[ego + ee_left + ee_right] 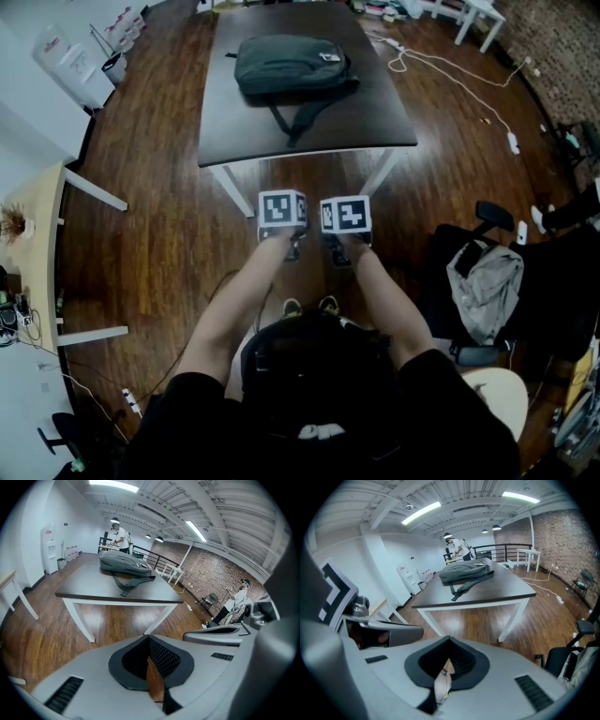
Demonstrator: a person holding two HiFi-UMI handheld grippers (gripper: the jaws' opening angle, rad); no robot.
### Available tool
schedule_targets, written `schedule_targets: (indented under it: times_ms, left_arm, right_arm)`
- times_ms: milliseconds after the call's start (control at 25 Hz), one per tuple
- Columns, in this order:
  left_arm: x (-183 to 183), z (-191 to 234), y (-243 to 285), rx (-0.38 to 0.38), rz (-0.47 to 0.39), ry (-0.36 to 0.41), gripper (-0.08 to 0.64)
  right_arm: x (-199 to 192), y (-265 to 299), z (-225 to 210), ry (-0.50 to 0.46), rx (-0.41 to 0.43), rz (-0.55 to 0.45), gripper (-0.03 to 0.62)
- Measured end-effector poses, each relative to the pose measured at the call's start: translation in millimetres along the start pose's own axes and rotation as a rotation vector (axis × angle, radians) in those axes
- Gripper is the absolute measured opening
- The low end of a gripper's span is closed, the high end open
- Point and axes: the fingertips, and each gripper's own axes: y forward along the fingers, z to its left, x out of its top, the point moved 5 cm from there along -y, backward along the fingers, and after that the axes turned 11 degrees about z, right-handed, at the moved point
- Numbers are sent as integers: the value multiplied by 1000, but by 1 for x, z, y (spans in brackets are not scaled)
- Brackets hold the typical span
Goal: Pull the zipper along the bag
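A dark grey backpack (pixel 291 66) lies on the dark-topped table (pixel 375 117) with white legs, its straps trailing toward the near edge. It also shows far off in the left gripper view (pixel 125 566) and the right gripper view (pixel 466 571). My left gripper (pixel 281 211) and right gripper (pixel 345 214) are held side by side over the wooden floor, short of the table's near edge and well apart from the bag. Both the left gripper (pixel 149 638) and the right gripper (pixel 450 639) have their jaws closed tip to tip with nothing between them.
An office chair with a grey jacket (pixel 487 281) stands to the right. A white cable (pixel 450 70) runs over the floor past the table. A light wooden table (pixel 42 244) is at the left. One person (pixel 123 536) stands beyond the table, another (pixel 236 602) at the right.
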Motion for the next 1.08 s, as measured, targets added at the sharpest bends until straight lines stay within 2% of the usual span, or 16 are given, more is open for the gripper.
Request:
schedule_targets:
  times_ms: [160,560,880,1080]
  left_arm:
    - [-5,-2,4,7,31,-11,5]
    - [2,7,2,4,8,-14,5]
    - [-2,6,-7,3,21,-15,5]
    - [-2,11,-8,34,-1,-4,5]
  right_arm:
    - [-1,6,-8,24,14,15,8]
    - [11,11,-4,15,21,-6,8]
    - [9,6,-2,24,27,-14,8]
    - [5,5,0,17,29,-14,8]
